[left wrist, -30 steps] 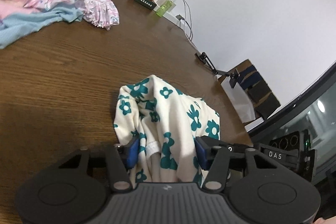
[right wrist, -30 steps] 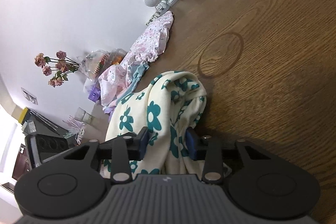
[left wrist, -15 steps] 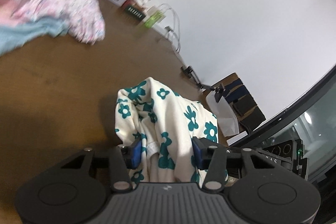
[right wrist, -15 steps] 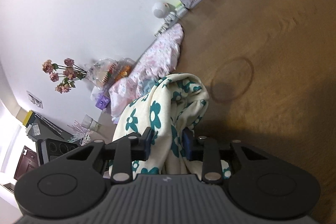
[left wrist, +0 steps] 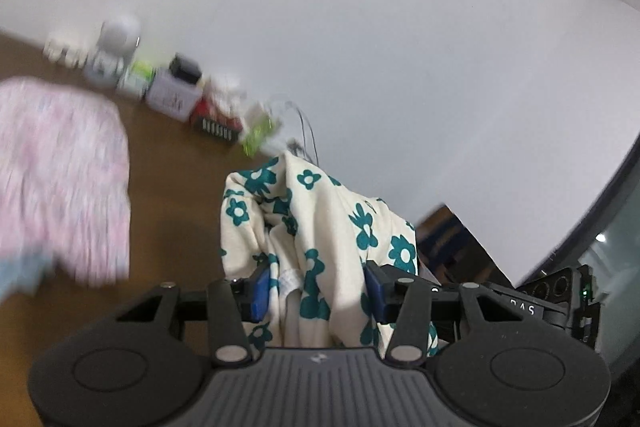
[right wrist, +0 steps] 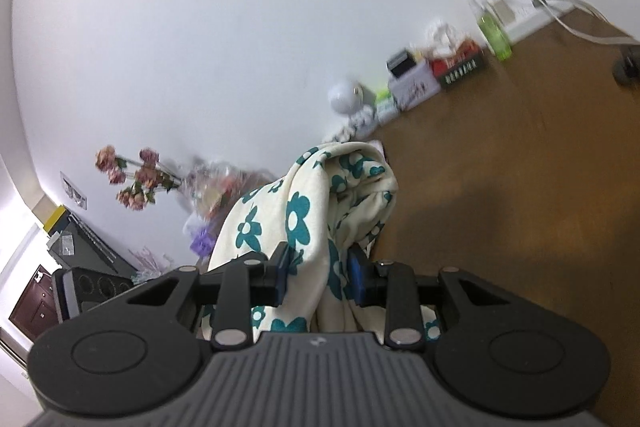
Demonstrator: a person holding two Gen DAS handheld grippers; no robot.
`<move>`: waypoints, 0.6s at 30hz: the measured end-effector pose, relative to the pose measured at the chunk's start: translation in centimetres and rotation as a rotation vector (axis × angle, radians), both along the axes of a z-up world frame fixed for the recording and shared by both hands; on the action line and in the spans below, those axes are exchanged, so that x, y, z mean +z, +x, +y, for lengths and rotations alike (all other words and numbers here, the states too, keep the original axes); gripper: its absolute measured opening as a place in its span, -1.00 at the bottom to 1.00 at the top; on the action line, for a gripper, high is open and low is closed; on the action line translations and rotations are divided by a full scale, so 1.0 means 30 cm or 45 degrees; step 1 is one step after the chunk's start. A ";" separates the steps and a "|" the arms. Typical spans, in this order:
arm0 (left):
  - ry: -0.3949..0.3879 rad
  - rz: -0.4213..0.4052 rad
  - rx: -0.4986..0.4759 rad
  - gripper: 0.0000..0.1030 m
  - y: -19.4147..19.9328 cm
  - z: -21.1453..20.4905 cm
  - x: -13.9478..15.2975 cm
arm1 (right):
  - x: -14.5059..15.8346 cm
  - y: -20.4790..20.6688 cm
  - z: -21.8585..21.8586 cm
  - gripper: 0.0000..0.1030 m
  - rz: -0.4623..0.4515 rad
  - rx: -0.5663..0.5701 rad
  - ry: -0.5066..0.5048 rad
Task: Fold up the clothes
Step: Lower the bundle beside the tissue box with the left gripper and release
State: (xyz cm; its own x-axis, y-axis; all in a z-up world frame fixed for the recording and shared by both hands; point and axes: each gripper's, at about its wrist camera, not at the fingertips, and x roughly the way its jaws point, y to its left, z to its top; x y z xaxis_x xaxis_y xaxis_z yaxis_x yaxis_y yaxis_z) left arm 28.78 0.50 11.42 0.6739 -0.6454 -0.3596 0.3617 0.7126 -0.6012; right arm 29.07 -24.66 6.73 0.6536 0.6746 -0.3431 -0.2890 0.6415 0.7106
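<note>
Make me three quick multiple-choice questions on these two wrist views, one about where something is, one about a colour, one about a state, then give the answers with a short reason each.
1. In the left wrist view, where does the pink garment lie?
A. On the wooden table, left of the floral garment
B. Hanging on the wall
C. Between the gripper's fingers

2. What colour are the flowers printed on the cream floral garment?
A. Red
B. Teal
C. Yellow

3. What is the right gripper doing?
A. Standing open with nothing in it
B. Clamped on the floral garment
C. Clamped on a green bottle

Answers: A, the pink cloth spreads over the tabletop at left; B, teal blooms on cream; B, bunched fabric is pinched between the blue pads.
</note>
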 end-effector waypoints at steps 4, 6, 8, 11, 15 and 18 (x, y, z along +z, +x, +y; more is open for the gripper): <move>-0.048 0.017 0.049 -0.12 0.224 -0.049 0.004 | 0.014 0.232 -0.012 -0.43 -0.013 -0.015 -0.033; -0.079 0.030 0.065 -0.12 0.348 -0.075 -0.011 | -0.002 0.339 -0.029 -0.43 -0.030 -0.032 -0.067; -0.095 0.038 0.077 -0.12 0.468 -0.102 -0.040 | -0.022 0.446 -0.048 -0.43 -0.048 -0.048 -0.103; -0.119 0.060 0.093 -0.12 0.644 -0.130 -0.117 | -0.096 0.606 -0.113 -0.43 -0.049 -0.055 -0.118; -0.128 0.105 0.122 -0.12 0.861 -0.142 -0.237 | -0.250 0.829 -0.190 -0.43 -0.010 -0.054 -0.088; -0.131 0.147 0.139 -0.12 0.983 -0.136 -0.311 | -0.359 0.953 -0.200 -0.43 0.031 -0.066 -0.030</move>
